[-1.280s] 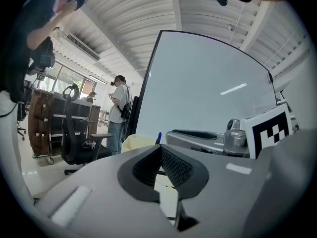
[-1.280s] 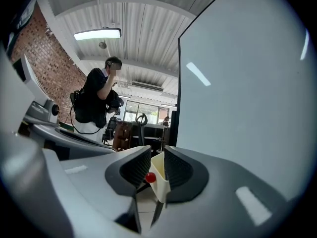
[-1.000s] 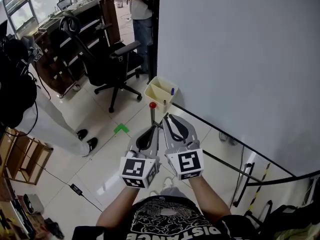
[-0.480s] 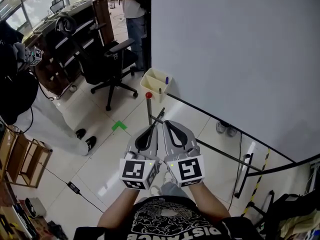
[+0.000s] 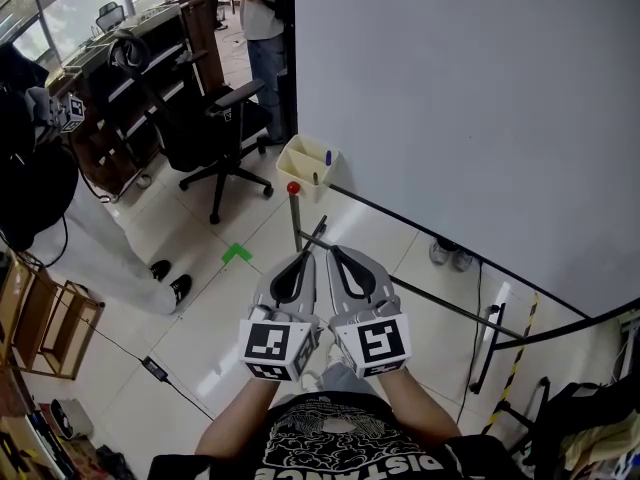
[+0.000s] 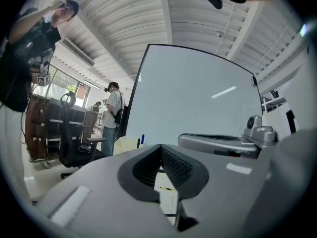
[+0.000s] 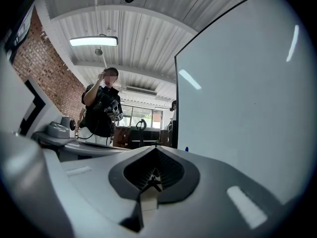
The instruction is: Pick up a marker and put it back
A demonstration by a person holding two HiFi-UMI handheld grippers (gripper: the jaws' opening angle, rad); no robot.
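A cream marker bin (image 5: 305, 158) hangs at the whiteboard's (image 5: 470, 118) lower left corner. In it stand a blue marker (image 5: 327, 157) and a dark marker (image 5: 315, 178). My two grippers are side by side below the bin and well short of it. The left gripper (image 5: 304, 257) and the right gripper (image 5: 336, 252) are both shut with nothing in them. In the left gripper view the left gripper (image 6: 161, 148) points toward the bin (image 6: 127, 144) and the blue marker (image 6: 142, 139). Past the right gripper (image 7: 155, 150), the blue marker's tip (image 7: 186, 148) peeks beside the whiteboard (image 7: 247, 98).
A red-knobbed pole (image 5: 294, 211) stands between my grippers and the bin. A black office chair (image 5: 215, 128) and dark shelving (image 5: 120, 78) are at the left. One person (image 5: 262, 28) stands by the board's edge, another (image 5: 60, 218) at far left. The board's black stand legs (image 5: 480, 333) cross the floor.
The bin, the pole and the board's edge have slid left and up in the head view. Both grippers stay together low in the view, the right one slightly lower.
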